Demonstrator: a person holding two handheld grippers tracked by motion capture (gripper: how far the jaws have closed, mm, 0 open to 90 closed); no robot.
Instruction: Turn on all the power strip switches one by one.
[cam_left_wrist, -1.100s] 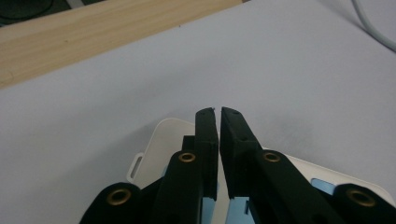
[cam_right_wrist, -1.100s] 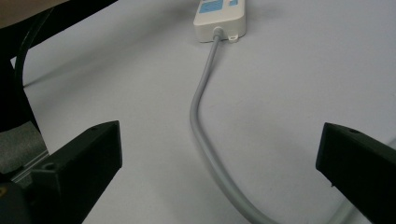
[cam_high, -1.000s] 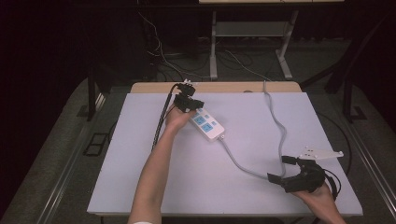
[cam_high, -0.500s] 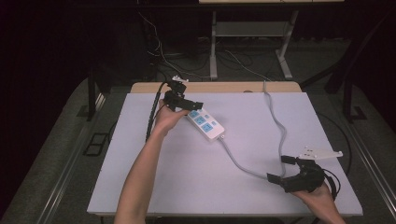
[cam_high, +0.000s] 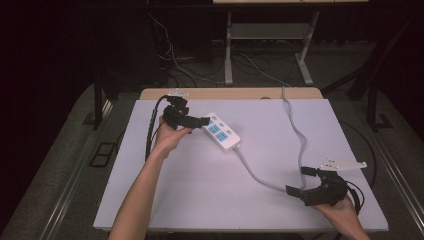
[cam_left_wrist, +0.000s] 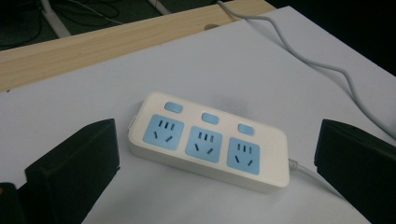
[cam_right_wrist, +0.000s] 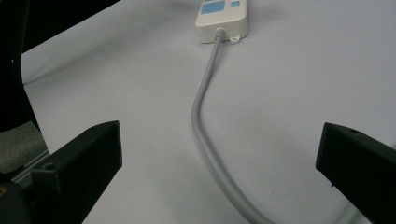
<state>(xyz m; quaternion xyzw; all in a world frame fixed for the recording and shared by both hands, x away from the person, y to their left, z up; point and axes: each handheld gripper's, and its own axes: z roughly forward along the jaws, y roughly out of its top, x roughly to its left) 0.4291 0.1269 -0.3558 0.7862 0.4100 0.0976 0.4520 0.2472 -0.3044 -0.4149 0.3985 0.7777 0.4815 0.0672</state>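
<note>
A white power strip (cam_high: 222, 132) with three blue sockets lies slantwise on the white table, left of centre; in the left gripper view the power strip (cam_left_wrist: 208, 142) sits between and beyond the jaws. My left gripper (cam_high: 190, 114) hovers at its far left end, open and holding nothing. A grey cord (cam_high: 265, 180) runs from the strip toward the near right, then curves back to the far edge. My right gripper (cam_high: 301, 180) stands open beside that bend, and the cord (cam_right_wrist: 205, 107) passes between its jaws untouched.
The table's white top (cam_high: 210, 195) ends in a wooden strip (cam_high: 230, 93) at the back. The left gripper's black cable (cam_high: 150, 130) trails off the left side. Beyond the table are dark floor, loose wires and a metal stand (cam_high: 230, 45).
My left gripper has drawn back to the left, off the strip's far end, and turned to face it. The strip, the cord and the right gripper stay put.
</note>
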